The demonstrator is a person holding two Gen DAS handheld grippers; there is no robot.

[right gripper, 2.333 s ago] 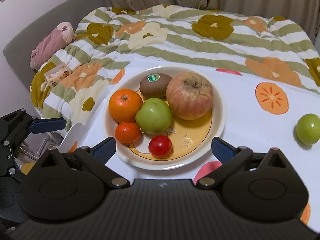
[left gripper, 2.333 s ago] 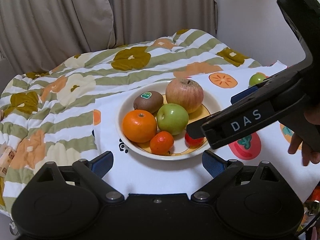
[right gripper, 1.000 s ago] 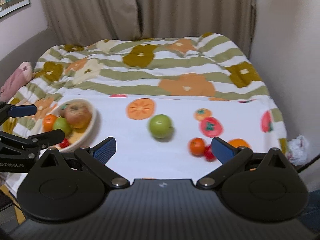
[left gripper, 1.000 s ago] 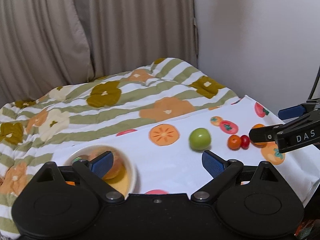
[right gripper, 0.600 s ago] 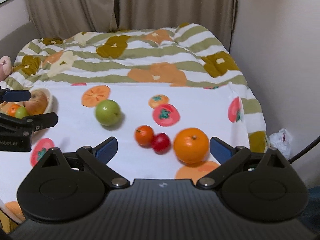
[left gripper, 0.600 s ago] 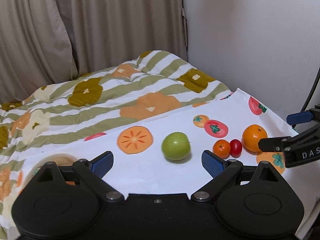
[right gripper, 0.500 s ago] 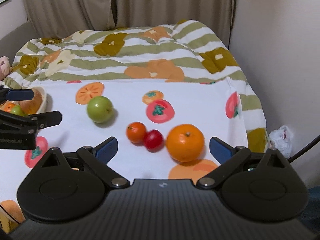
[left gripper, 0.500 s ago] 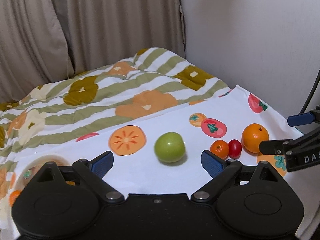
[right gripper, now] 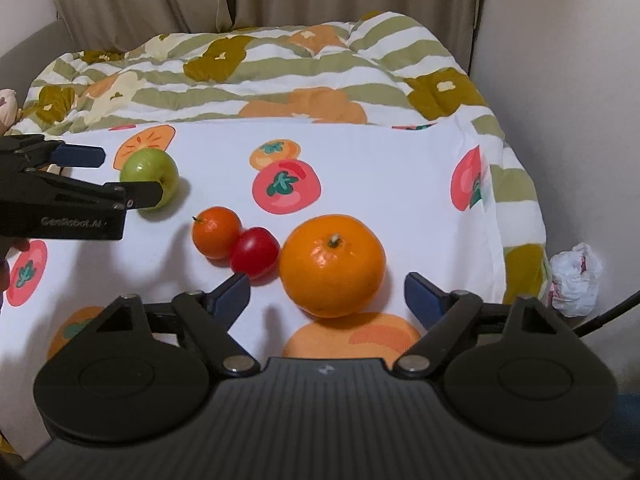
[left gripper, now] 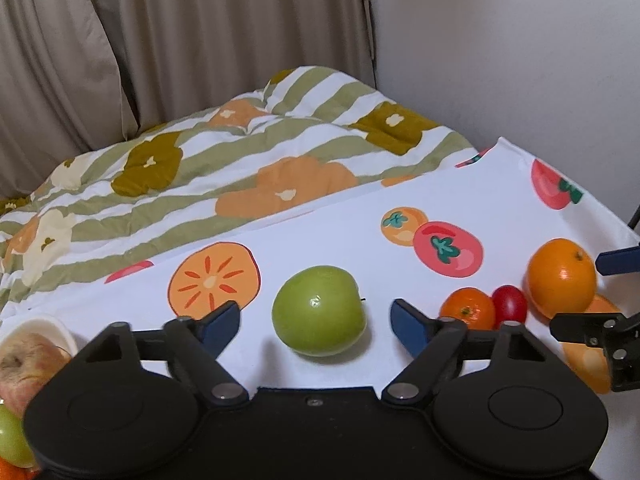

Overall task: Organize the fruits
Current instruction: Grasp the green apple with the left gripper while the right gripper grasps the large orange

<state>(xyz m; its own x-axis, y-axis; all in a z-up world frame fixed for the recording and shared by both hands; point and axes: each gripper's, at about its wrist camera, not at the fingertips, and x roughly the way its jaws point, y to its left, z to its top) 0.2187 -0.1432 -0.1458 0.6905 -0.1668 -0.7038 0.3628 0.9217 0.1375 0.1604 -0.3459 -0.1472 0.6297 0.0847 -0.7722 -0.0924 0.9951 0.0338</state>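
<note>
**A:** ok so where's everything sitting right now?

**B:** Left tool (left gripper: 316, 322) is lined up on the green apple (left gripper: 319, 310), one blue pad on each side, but there's visible gap on both sides, so nothing's gripped. Its jaws have just been closing in though. The apple sits on the white fruit-print cloth (left gripper: 360, 248) spread over the bed.

**A:** and the right one?

**B:** Right tool (right gripper: 327, 294) is around the big orange (right gripper: 332, 266), pads flanking it, not pressing. Those jaws have just been narrowing a bit too, still pretty wide. The orange sits partly on a printed persimmon on the cloth.

**A:** other fruit?

**B:** Small tangerine (right gripper: 216, 232) and a red cherry tomato (right gripper: 255, 253) touching each other, just left of the orange in the right wrist view, between it and the apple. In the left wrist view, the bowl (left gripper: 48, 326) is at the bottom left edge with a reddish apple (left gripper: 28, 368) in it, plus bits of a green fruit below that. Striped flower quilt (right gripper: 256, 76) behind the cloth, curtains at the back.
</note>
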